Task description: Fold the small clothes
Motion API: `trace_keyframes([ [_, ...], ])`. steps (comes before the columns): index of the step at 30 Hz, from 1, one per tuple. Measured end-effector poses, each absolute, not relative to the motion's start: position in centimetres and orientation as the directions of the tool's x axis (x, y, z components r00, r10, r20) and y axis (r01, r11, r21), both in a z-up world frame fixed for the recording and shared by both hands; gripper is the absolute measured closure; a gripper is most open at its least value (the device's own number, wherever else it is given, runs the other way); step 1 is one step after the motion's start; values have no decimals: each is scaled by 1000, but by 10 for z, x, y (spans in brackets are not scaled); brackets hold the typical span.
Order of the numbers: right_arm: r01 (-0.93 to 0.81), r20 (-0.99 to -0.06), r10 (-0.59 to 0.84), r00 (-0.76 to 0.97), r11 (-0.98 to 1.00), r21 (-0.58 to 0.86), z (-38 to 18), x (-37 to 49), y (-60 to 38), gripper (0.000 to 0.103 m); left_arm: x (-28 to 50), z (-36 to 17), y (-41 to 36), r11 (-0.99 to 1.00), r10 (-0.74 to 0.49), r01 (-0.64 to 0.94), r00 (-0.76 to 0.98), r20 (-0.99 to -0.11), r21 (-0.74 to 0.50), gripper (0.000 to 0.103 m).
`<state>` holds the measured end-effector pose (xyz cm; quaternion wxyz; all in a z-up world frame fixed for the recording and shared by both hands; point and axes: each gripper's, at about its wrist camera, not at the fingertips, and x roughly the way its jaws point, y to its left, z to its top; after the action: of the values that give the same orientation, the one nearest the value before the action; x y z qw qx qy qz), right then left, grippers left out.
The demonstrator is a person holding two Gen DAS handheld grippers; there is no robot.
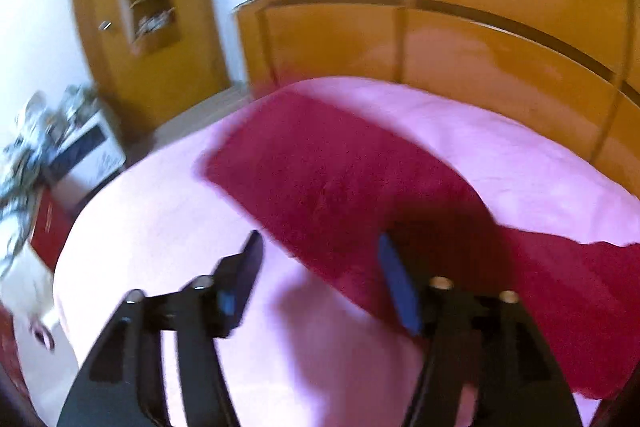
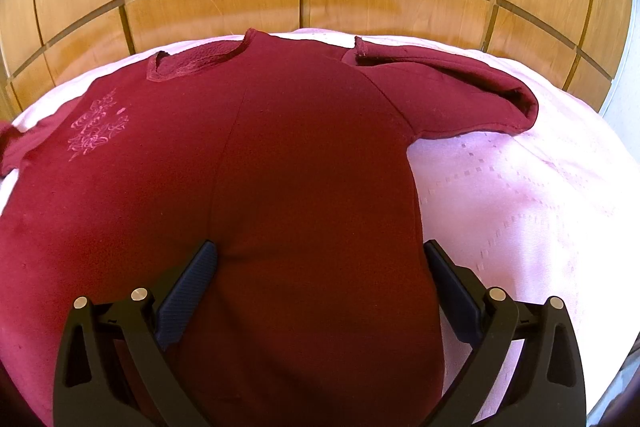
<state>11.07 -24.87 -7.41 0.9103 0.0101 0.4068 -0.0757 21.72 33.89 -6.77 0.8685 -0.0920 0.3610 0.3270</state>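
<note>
Over the pink bedspread [image 2: 520, 195], left claw [image 1: 320, 247] open and empty, right claw [image 2: 320, 255] wide astride maroon sweatshirt [image 2: 280, 147]

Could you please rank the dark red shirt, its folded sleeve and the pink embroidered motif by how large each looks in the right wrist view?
Largest to smallest as they appear:
1. dark red shirt, filling most of the view.
2. folded sleeve, at upper right.
3. pink embroidered motif; clearly smaller than the sleeve.

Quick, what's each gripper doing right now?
Left gripper: open, holding nothing.
Right gripper: open, fingers straddling a raised fold of the red shirt.
</note>
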Motion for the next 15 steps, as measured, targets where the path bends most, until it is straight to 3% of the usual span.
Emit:
trace_keyframes([
  [3,146,-742,-131,658,988,-45,-74,111,-249,3,208,-80,353,734,497,-678,489,-717,46,26],
  [9,147,-740,-136,659,988,-51,-73,111,-250,3,185,-74,341,680,509,-733,479,-715,-6,21],
  [13,147,-738,-141,659,987,-57,-73,110,-249,3,174,-52,273,785,454,-617,633,-627,-55,8],
  [15,148,-737,-143,660,987,-59,-73,110,-249,3,176,-41,235,852,360,-515,707,-608,-95,5],
])
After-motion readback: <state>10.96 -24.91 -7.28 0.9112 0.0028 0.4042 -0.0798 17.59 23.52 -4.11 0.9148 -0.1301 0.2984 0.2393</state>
